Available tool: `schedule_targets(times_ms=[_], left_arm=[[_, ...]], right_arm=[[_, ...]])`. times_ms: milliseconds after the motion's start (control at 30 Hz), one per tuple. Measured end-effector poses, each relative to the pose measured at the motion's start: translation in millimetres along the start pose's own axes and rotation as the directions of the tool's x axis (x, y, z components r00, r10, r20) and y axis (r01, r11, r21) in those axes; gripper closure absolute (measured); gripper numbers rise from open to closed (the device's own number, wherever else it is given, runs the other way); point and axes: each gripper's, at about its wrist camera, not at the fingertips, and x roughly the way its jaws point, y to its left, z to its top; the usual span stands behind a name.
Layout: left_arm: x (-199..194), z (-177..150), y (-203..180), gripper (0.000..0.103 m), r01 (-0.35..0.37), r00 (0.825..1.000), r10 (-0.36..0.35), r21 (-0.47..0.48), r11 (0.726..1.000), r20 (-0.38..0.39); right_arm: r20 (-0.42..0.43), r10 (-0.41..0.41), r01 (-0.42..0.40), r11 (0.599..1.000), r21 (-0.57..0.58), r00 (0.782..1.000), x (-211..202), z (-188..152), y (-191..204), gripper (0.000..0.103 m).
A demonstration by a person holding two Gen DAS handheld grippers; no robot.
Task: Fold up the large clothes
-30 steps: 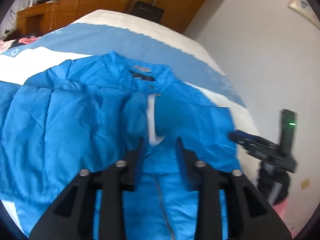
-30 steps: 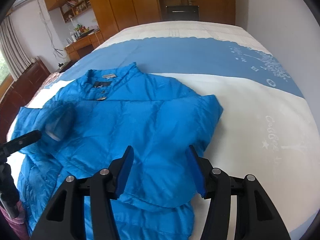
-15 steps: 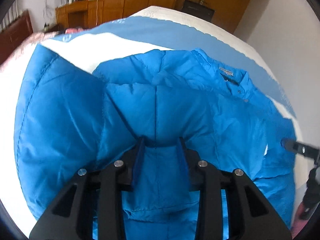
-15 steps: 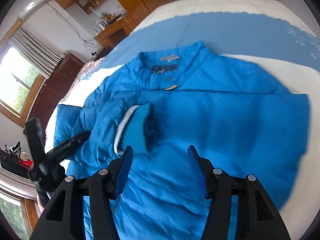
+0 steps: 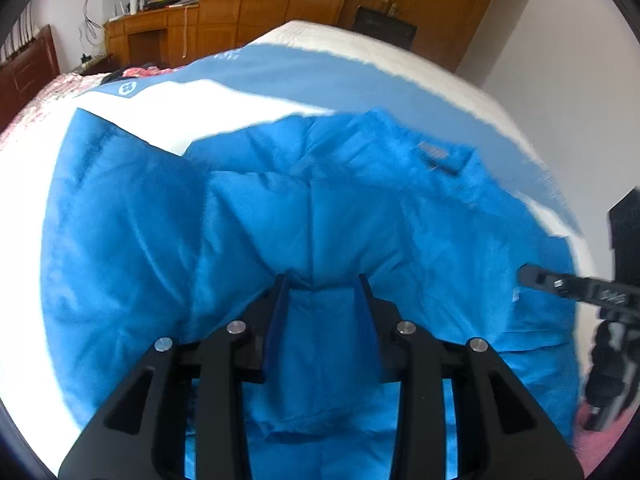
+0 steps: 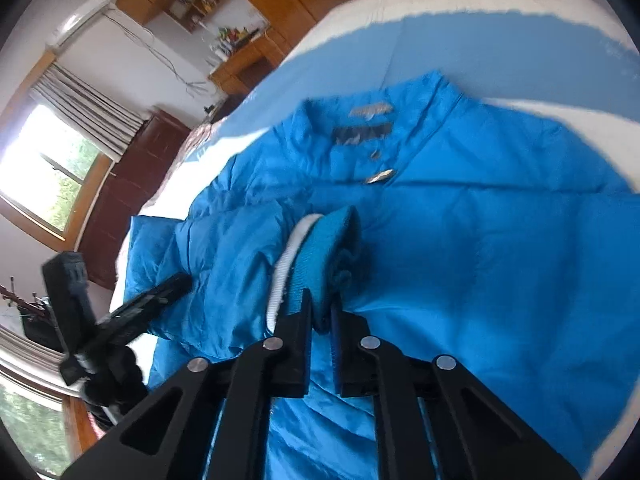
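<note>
While the blue jacket (image 6: 480, 260) is lying on the bed (image 5: 240, 108), I'm clenching my right claw (image 6: 320, 312) on its cuff (image 6: 328, 248) and my left claw (image 5: 322, 292) on a bunched sleeve; body folds still left.

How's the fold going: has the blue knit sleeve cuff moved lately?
Yes: blue knit sleeve cuff came inward across the blue puffer jacket, to below its collar.

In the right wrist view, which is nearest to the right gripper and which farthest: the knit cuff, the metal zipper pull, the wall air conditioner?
1. knit cuff, pinched in the jaws of the right gripper.
2. metal zipper pull, beyond it, below the collar.
3. air conditioner, far upper left, on the wall.
</note>
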Motion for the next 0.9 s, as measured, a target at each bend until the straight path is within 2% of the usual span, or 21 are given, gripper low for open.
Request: schedule_targets(times_ms=[133,233,300,400,433,533,567,667,767,900], left_arm=[[-29.1,5.4,-3.8,0.069,0.013,0.997,-0.014,0.018,1.0,0.079],[-37.4,9.3,-1.8,0.069,-0.011,0.993,0.008,0.029,1.0,0.118],[-31.5,10.8,3.9,0.069,-0.029,0.993,0.027,0.014,0.999,0.111],[-17.2,11.8,12.4,0.069,-0.029,0.997,0.029,-0.011,1.0,0.075],[-9.9,11.8,14.6,0.07,-0.042,0.997,0.043,-0.011,0.999,0.06],[5.3,10.7,20.0,0.07,-0.073,0.997,0.073,-0.01,0.997,0.027],[14.8,9.5,23.1,0.07,-0.078,0.997,0.078,-0.011,0.997,0.003],[25.1,6.8,23.6,0.07,-0.095,0.995,0.096,0.006,0.995,-0.013],[15.5,6.5,17.9,0.07,-0.105,0.994,0.105,0.009,0.994,0.003],[-8.4,4.7,-6.8,0.069,-0.045,0.998,0.042,0.059,0.997,0.053]], right_arm=[[0.075,-0.05,0.047,0.998,0.033,0.996,-40.0,-4.7,-15.7,0.096],[0.131,-0.113,0.106,0.993,0.059,0.985,-71.3,-10.3,-32.1,0.096],[0.168,-0.163,0.151,0.985,0.081,0.972,-91.5,-16.1,-45.0,0.096],[0.186,-0.198,0.178,0.977,0.117,0.963,-108.6,-22.2,-62.4,0.096],[0.188,-0.211,0.189,0.974,0.127,0.959,-112.2,-24.9,-67.5,0.097],[0.207,-0.299,0.273,0.951,0.146,0.932,-117.5,-29.4,-79.0,0.099],[0.2,-0.308,0.281,0.948,0.152,0.93,-115.0,-29.8,-82.6,0.099],[0.176,-0.261,0.233,0.959,0.161,0.949,-103.8,-29.5,-86.3,0.099],[0.182,-0.238,0.217,0.967,0.132,0.954,-102.8,-30.8,-73.1,0.099],[0.208,-0.207,0.2,0.978,0.056,0.956,-99.3,-29.4,-35.7,0.096]])
